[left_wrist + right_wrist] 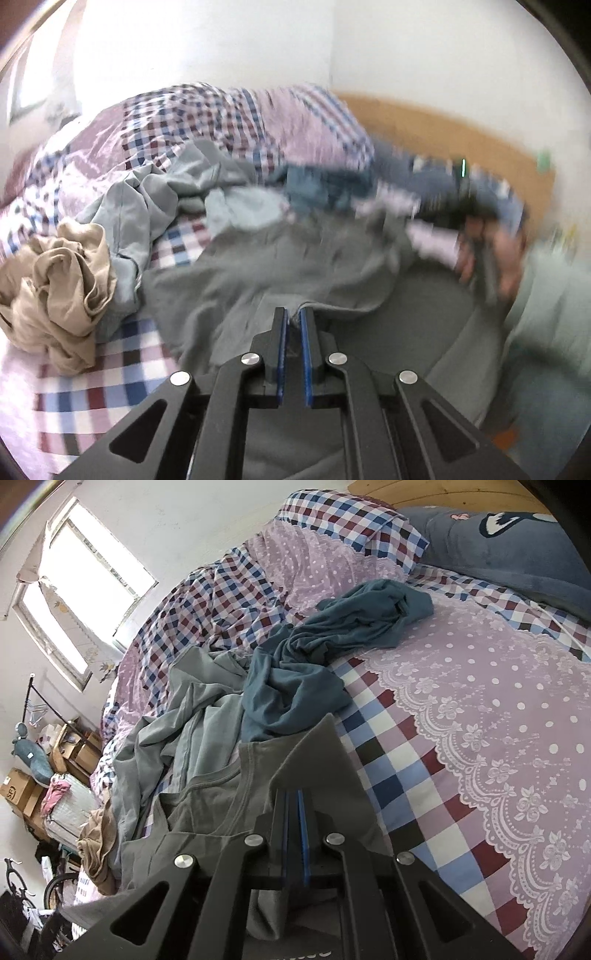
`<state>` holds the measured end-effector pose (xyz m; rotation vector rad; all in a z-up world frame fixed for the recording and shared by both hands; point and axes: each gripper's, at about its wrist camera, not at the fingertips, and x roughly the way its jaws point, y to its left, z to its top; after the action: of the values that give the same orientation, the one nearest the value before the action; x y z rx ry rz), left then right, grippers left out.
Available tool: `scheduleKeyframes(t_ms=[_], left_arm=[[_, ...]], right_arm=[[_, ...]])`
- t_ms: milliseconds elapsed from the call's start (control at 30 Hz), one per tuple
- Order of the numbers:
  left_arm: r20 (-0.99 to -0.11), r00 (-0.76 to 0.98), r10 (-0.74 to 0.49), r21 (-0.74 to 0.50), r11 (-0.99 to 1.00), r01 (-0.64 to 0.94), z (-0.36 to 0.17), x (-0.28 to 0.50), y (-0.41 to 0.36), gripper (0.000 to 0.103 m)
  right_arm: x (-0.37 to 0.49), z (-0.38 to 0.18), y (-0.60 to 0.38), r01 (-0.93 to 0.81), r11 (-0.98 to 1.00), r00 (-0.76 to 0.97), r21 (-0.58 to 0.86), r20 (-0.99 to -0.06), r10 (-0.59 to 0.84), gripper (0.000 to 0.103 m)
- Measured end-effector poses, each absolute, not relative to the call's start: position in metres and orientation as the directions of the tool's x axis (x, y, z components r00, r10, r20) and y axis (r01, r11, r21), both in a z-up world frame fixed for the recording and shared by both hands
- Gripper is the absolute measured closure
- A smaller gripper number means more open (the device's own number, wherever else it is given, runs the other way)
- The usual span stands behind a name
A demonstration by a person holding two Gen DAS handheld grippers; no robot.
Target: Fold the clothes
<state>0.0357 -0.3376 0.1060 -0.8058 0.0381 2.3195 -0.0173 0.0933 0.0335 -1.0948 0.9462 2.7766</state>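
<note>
A dark grey T-shirt (295,266) lies spread on the bed, neckline showing in the right wrist view (207,786). My left gripper (293,321) is shut on a fold of it, with cloth pinched between the blue pads. My right gripper (294,797) is shut on another edge of the same shirt, which rises in a peak to its tips. In the left wrist view a blurred hand (495,258) holds that gripper at the right.
A pale grey garment (192,716), a teal one (314,657) and a crumpled beige one (55,280) lie on the checked and lilac bedcover (480,709). A blue pillow (498,550) rests by the wooden headboard (443,125). Boxes (18,790) stand beside the bed.
</note>
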Motion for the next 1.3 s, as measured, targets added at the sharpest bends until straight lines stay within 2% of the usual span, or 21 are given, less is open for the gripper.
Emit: scheduleKeyframes(t_ms=[100,200,233,267,333,533,600,633,700,767,867,967,1067,1133,1200,1233,1267,1300], left_arm=[[-0.494,-0.598,0.631,-0.273,-0.765,-0.583,0.121,0.026,-0.35,0.097],[-0.481,-0.603,0.637,-0.309,-0.766,-0.563,0.123,0.018,-0.355,0.097],[-0.481,-0.604,0.636,-0.317,-0.768,-0.557,0.122,0.016,-0.355,0.097],[-0.478,-0.606,0.636,-0.323,-0.769,-0.552,0.122,0.016,-0.356,0.097],[-0.472,-0.603,0.644,-0.342,-0.764,-0.548,0.121,0.015,-0.357,0.097],[-0.457,-0.606,0.651,-0.405,-0.759,-0.51,0.119,0.009,-0.364,0.097],[-0.447,-0.602,0.661,-0.442,-0.749,-0.494,0.118,0.004,-0.368,0.097],[-0.445,-0.6,0.665,-0.459,-0.745,-0.485,0.117,0.002,-0.369,0.097],[-0.439,-0.599,0.669,-0.489,-0.738,-0.466,0.115,-0.004,-0.373,0.097],[-0.426,-0.594,0.682,-0.526,-0.721,-0.451,0.113,-0.008,-0.377,0.097],[-0.366,-0.592,0.718,-0.622,-0.662,-0.419,0.112,-0.015,-0.392,0.097],[-0.285,-0.594,0.753,-0.743,-0.565,-0.36,0.107,-0.026,-0.411,0.097],[-0.31,-0.625,0.716,-0.804,-0.549,-0.23,0.093,-0.042,-0.427,0.097],[-0.419,-0.638,0.646,-0.784,-0.612,-0.105,0.076,-0.055,-0.433,0.097],[-0.479,-0.639,0.602,-0.772,-0.636,-0.021,0.061,-0.062,-0.438,0.096],[-0.493,-0.642,0.587,-0.774,-0.633,0.015,0.053,-0.064,-0.441,0.091],[-0.508,-0.645,0.571,-0.766,-0.642,0.034,0.05,-0.064,-0.443,0.075],[-0.522,-0.648,0.555,-0.755,-0.654,0.048,0.048,-0.064,-0.445,0.066]], right_arm=[[-0.019,0.034,0.091,-0.204,-0.822,-0.751,0.532,-0.623,-0.217,0.098],[-0.02,0.035,0.091,-0.185,-0.82,-0.754,0.542,-0.614,-0.235,0.096],[-0.022,0.033,0.091,-0.181,-0.816,-0.748,0.55,-0.615,-0.249,0.09],[-0.024,0.032,0.091,-0.176,-0.811,-0.743,0.557,-0.616,-0.262,0.08],[-0.027,0.029,0.092,-0.167,-0.798,-0.732,0.578,-0.616,-0.293,0.073],[-0.03,0.035,0.08,-0.106,-0.814,-0.729,0.571,-0.601,-0.326,0.073],[-0.036,0.031,0.075,-0.121,-0.833,-0.706,0.539,-0.637,-0.31,0.079],[-0.038,0.03,0.075,-0.134,-0.84,-0.696,0.526,-0.653,-0.298,0.1],[-0.035,0.035,0.08,-0.154,-0.838,-0.715,0.524,-0.644,-0.271,0.101],[-0.026,0.049,0.091,-0.156,-0.819,-0.763,0.551,-0.594,-0.254,0.101],[-0.008,0.07,0.11,-0.163,-0.778,-0.835,0.606,-0.505,-0.219,0.102],[-0.006,0.073,0.12,-0.174,-0.754,-0.852,0.634,-0.48,-0.208,0.101],[-0.016,0.058,0.122,-0.231,-0.743,-0.833,0.627,-0.522,-0.181,0.098],[-0.026,0.038,0.126,-0.259,-0.711,-0.806,0.653,-0.552,-0.213,0.098],[-0.031,0.024,0.127,-0.276,-0.685,-0.793,0.674,-0.563,-0.235,0.098],[-0.033,0.02,0.127,-0.281,-0.68,-0.789,0.678,-0.566,-0.238,0.096],[-0.034,0.019,0.126,-0.282,-0.682,-0.786,0.675,-0.57,-0.239,0.095],[-0.034,0.019,0.125,-0.281,-0.688,-0.785,0.669,-0.572,-0.236,0.094]])
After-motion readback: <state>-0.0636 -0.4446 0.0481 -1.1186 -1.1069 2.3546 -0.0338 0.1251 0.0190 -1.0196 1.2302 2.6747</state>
